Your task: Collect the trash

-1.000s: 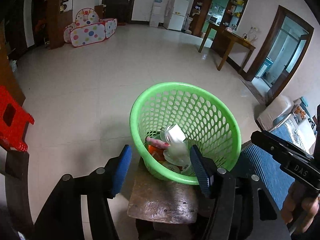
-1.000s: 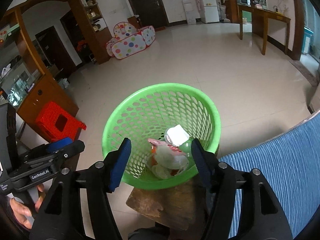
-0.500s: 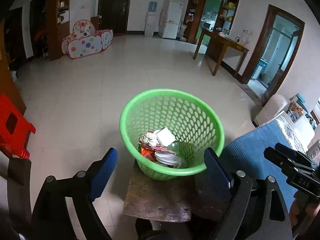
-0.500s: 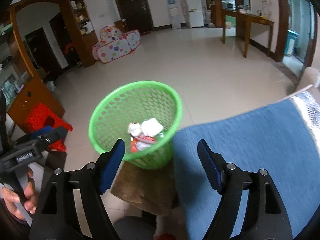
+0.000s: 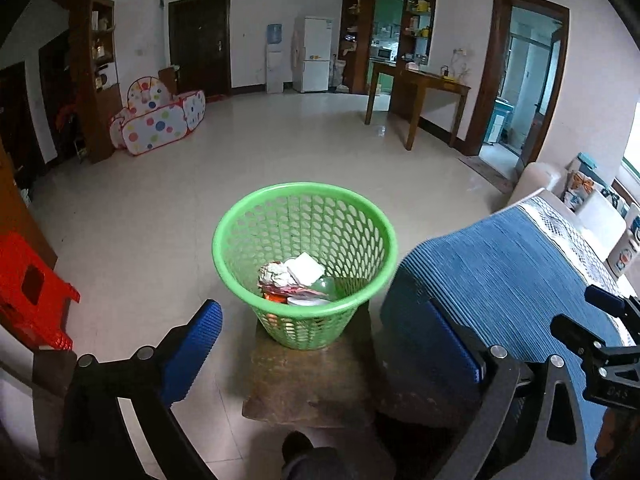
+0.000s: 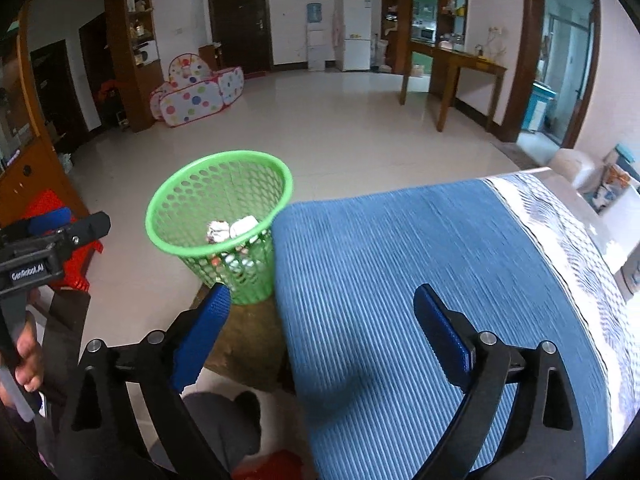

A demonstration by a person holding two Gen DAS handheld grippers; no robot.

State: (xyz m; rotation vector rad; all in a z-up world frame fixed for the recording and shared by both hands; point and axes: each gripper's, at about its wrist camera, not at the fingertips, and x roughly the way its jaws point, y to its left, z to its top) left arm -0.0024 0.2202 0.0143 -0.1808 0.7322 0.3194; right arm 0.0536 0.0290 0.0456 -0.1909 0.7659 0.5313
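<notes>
Wooden stool point(image 5: 316, 384) under trash-filled green basket point(image 5: 305, 258), both claws point(image 5: 320, 344) point(image 6: 322, 334) pulled back, splayed wider, empty.

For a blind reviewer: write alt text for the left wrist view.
A green basket holding crumpled trash stands on a worn wooden stool, framed by the open, empty left tongs. A blue-covered sofa lies right, a red stool left.

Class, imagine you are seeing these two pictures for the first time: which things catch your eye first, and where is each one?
The bright green basket stands on a worn wooden stool mid-floor, with crumpled trash at its bottom. Right beside it spreads a blue ribbed cloth. A polka-dot play tent sits far left by the shelves.
</notes>
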